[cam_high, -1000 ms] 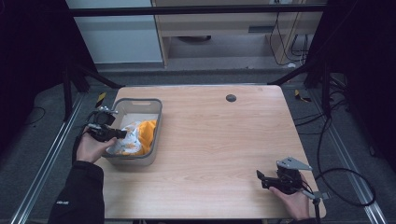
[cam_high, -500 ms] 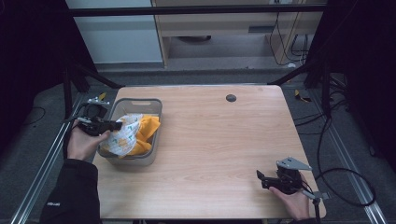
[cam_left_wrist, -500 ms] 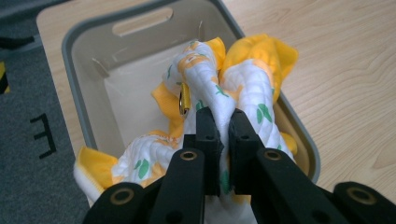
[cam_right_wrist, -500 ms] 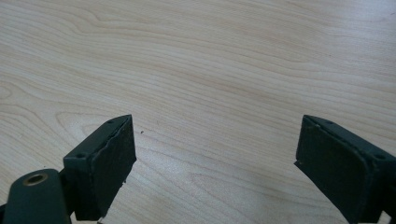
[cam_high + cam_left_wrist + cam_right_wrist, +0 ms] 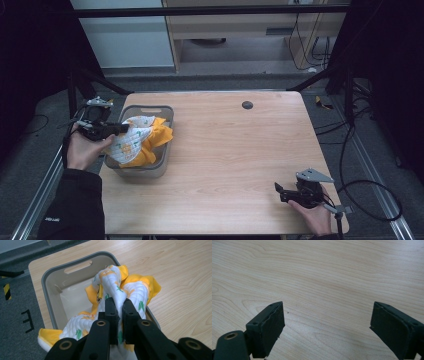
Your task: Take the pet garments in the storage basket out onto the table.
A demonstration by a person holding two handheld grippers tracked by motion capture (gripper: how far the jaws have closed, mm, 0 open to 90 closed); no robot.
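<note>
A quilted cloth [image 5: 137, 141], white with green and orange prints and a yellow backing, hangs partly out of a grey plastic bin [image 5: 165, 111] at the table's left side. My left gripper [image 5: 123, 128] is shut on a fold of the cloth [image 5: 130, 291], holding it up above the bin [image 5: 50, 273]; the pinched fold bunches between the jaws of that gripper [image 5: 119, 305]. At the table's near right corner my right gripper [image 5: 277, 189] rests low over bare wood, open, nothing between the jaws of that gripper [image 5: 327, 320].
The wooden table [image 5: 235, 150] has a small dark round hole [image 5: 247, 105] near its far edge. Metal frame rails [image 5: 35, 205] run along both sides, and cables [image 5: 370, 200] lie on the floor at the right.
My left gripper has risen and drawn back to the left, pulling the cloth up out of the bin. The right gripper has not moved.
</note>
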